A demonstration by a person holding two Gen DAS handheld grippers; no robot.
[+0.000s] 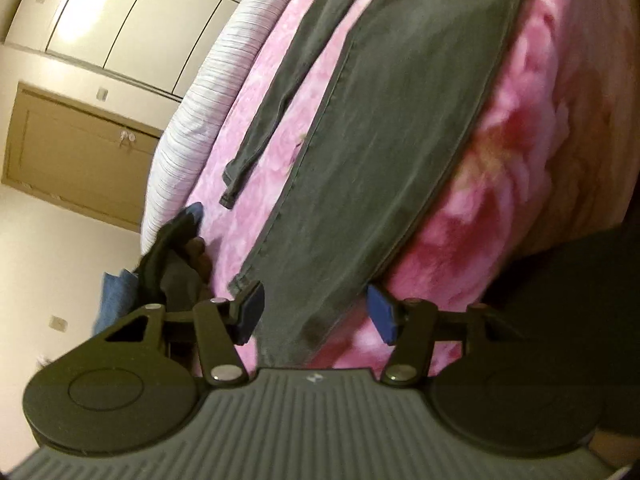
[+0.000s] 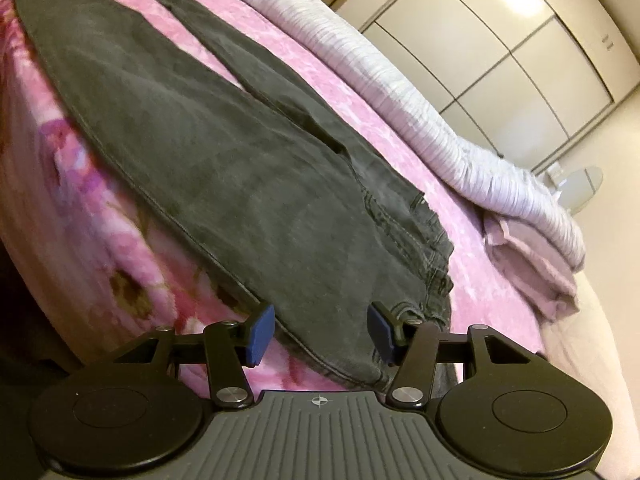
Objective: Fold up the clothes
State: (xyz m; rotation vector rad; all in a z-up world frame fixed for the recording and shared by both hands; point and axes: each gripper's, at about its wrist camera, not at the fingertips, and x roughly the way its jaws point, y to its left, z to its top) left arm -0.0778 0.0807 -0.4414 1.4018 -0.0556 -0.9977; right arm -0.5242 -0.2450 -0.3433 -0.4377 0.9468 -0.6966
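Pink floral blanket [image 1: 500,184], grey jeans [image 2: 224,184] spread flat, both claws wide, left claw [image 1: 316,312] at hem, right claw [image 2: 320,332] at waistband, folded towel [image 2: 532,268] in right view only.

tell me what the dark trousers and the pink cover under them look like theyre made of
Dark trousers: probably washed charcoal denim, matte and faded, judging by the raised double-stitched seams and belt loops at the waistband. Pink cover: looks like plush fleece, soft and fuzzy with a slight sheen and a printed floral pattern; the exact fibre cannot be told.
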